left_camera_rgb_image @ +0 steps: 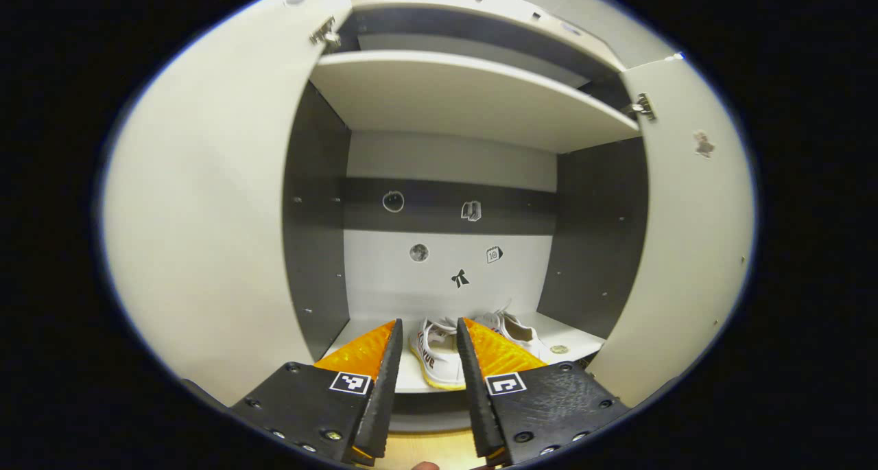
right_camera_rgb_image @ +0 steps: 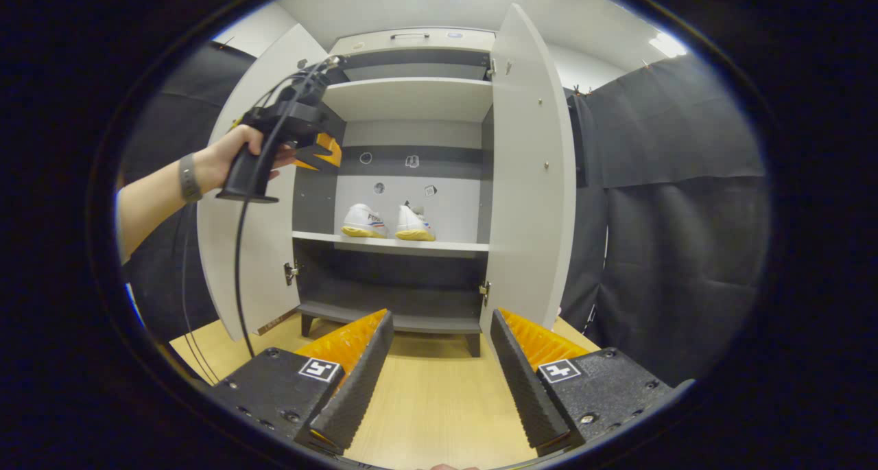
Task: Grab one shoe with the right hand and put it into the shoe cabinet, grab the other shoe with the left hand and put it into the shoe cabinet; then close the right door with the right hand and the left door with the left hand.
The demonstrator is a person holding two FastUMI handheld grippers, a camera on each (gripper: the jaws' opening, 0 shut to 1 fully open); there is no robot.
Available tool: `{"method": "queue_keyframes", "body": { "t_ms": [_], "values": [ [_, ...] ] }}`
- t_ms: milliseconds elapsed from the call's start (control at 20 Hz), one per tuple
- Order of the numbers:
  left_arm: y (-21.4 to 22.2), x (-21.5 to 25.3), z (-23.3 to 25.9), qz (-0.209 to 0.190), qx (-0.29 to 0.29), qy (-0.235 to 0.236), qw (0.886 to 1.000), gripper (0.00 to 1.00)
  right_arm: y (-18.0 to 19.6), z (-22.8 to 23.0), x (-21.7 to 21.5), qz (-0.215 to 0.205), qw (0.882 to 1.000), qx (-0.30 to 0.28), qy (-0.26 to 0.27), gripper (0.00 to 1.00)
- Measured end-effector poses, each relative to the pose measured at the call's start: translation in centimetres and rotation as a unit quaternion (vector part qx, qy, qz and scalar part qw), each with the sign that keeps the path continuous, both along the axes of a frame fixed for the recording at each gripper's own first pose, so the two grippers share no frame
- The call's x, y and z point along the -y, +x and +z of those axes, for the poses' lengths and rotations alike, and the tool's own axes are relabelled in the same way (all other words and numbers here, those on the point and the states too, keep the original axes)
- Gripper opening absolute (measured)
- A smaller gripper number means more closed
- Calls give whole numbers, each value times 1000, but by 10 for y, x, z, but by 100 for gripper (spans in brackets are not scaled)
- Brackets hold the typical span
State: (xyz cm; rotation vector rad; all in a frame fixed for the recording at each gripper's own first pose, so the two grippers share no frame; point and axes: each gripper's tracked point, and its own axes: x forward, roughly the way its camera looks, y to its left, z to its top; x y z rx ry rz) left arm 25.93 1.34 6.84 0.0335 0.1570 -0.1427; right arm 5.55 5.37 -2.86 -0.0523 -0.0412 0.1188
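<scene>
Two white shoes with yellow soles stand side by side on the cabinet's middle shelf (right_camera_rgb_image: 391,245): the left shoe (right_camera_rgb_image: 363,221) and the right shoe (right_camera_rgb_image: 415,224). In the left gripper view the same pair lies just beyond my fingers, one shoe (left_camera_rgb_image: 435,357) between them and the other (left_camera_rgb_image: 518,333) to the right. My left gripper (left_camera_rgb_image: 429,333) is open and holds nothing; it also appears held by a hand near the left door (right_camera_rgb_image: 312,151). My right gripper (right_camera_rgb_image: 439,326) is open, low over the wooden floor, facing the cabinet. Both doors stand open: left door (right_camera_rgb_image: 236,250), right door (right_camera_rgb_image: 531,175).
An upper shelf (left_camera_rgb_image: 466,96) spans the cabinet above the shoes. Small stickers dot the back wall (left_camera_rgb_image: 459,278). A black cable (right_camera_rgb_image: 240,278) hangs from the left gripper's handle. Black cloth (right_camera_rgb_image: 672,250) hangs to the right of the cabinet. Wooden floor (right_camera_rgb_image: 432,401) lies in front.
</scene>
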Motion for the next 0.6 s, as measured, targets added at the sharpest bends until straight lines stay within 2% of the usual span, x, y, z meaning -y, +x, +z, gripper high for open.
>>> {"method": "queue_keyframes", "body": {
  "t_ms": [50,100,200,250,300,350,500,600],
  "values": [
    [-12,-4,-2,3,12,-1,1000,40,-3,2,-3,4,1000,3,0,90],
    [-28,-7,-8,7,16,-5,1000,51,-7,4,-5,8,1000,5,-1,90],
    [-57,-10,-23,8,16,-18,1000,56,-12,7,-7,15,1000,9,-3,90],
    [-72,-13,-28,13,17,-21,1000,67,-14,7,-8,18,1000,10,-4,90],
    [-87,-18,-35,21,17,-20,999,58,-18,6,-9,20,1000,9,-6,90],
    [-99,-21,-43,27,14,-21,999,77,-22,4,-10,22,1000,8,-8,90],
    [-143,-26,-69,46,1,-46,998,82,-30,2,-14,28,1000,6,-7,90],
    [-163,-26,-78,51,17,-58,997,85,-36,2,-17,31,999,6,-8,90]
  ]
}}
